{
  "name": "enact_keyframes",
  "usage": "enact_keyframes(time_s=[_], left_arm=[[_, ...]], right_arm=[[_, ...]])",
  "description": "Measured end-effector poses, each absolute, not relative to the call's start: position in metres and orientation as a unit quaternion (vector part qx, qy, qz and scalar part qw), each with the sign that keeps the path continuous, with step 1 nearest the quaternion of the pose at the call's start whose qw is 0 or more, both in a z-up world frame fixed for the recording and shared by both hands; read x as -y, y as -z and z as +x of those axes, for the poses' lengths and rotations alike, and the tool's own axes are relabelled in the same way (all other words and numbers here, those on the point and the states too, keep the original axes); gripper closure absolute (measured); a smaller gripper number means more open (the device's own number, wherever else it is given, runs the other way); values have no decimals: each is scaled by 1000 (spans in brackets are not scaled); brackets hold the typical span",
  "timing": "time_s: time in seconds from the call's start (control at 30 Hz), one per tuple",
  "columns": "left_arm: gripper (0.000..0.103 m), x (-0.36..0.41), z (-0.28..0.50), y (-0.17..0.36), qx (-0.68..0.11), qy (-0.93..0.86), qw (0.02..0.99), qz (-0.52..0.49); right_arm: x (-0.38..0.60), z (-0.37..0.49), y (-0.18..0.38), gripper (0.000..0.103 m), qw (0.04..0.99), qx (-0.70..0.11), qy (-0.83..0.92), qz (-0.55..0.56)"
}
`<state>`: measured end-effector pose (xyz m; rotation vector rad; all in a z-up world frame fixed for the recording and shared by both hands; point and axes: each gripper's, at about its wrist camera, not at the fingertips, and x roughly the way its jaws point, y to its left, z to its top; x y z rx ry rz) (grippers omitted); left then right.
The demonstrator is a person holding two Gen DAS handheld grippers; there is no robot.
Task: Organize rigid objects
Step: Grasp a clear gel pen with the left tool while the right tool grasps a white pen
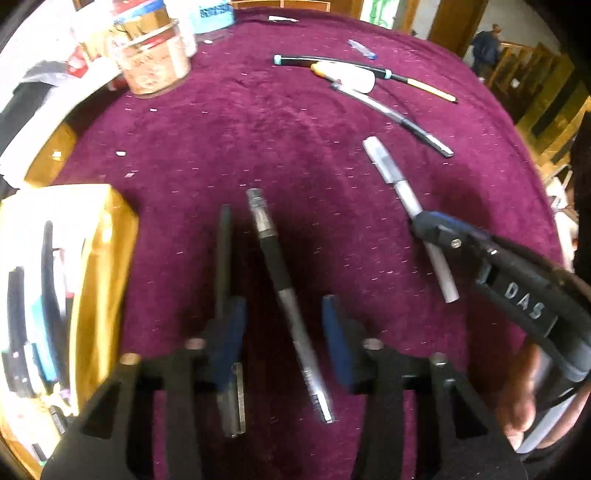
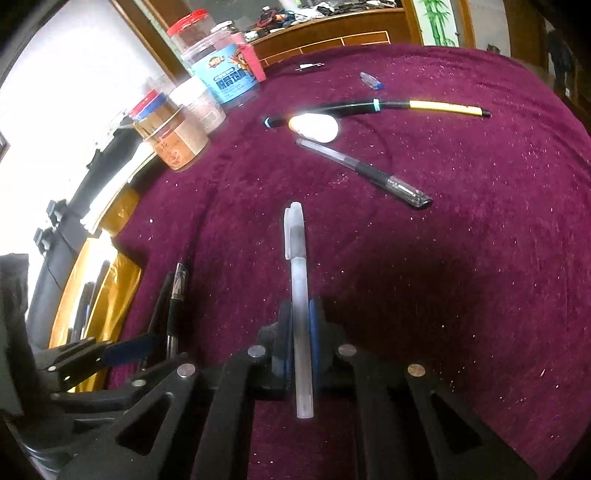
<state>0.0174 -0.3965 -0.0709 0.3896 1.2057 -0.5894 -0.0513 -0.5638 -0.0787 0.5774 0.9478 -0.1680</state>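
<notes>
My left gripper [image 1: 282, 336] is open, its blue pads on either side of a black and silver pen [image 1: 284, 291] lying on the purple cloth; a second dark pen [image 1: 224, 258] lies by the left pad. My right gripper [image 2: 299, 332] is shut on a frosted white pen [image 2: 300, 314]; it shows in the left wrist view [image 1: 402, 192] too. Farther off lie a clear black-grip pen [image 2: 364, 171], a long black and yellow pen [image 2: 388, 107] and a white oval object [image 2: 316, 127]. A gold box [image 1: 99, 266] at the left holds several pens.
Jars [image 2: 173, 136] and a blue-labelled tub [image 2: 229, 77] stand at the far left of the purple cloth [image 2: 461, 221]. A small blue cap [image 2: 371, 80] lies at the far side. Wooden furniture [image 2: 332, 29] lies beyond the table.
</notes>
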Motion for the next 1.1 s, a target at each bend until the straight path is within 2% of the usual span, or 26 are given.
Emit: enact_keyframes(time_s=[0.2, 0.3, 0.37, 0.5, 0.53, 0.6, 0.67, 0.87, 1.1], left_arm=[[70, 376, 12, 50, -563, 316, 756, 108], [70, 390, 3, 54, -562, 314, 753, 140], [71, 397, 8, 70, -587, 301, 737, 149], [71, 410, 5, 75, -565, 294, 750, 178], [72, 413, 3, 76, -557, 291, 754, 193], [89, 410, 0, 77, -550, 290, 760, 187], [95, 399, -6, 78, -546, 296, 764, 176], [97, 388, -19, 70, -528, 310, 769, 183], [97, 374, -5, 70, -557, 347, 747, 107]], right_arm=[[562, -52, 78, 96, 848, -447, 83, 273], [562, -52, 78, 96, 848, -447, 86, 273], [561, -52, 78, 96, 848, -447, 86, 270], [560, -52, 78, 96, 848, -447, 87, 269], [560, -52, 78, 96, 849, -447, 88, 269], [558, -52, 78, 96, 850, -448, 90, 263], [555, -52, 77, 96, 852, -449, 92, 253], [547, -50, 76, 96, 859, -449, 102, 222], [549, -51, 77, 95, 861, -449, 90, 223]])
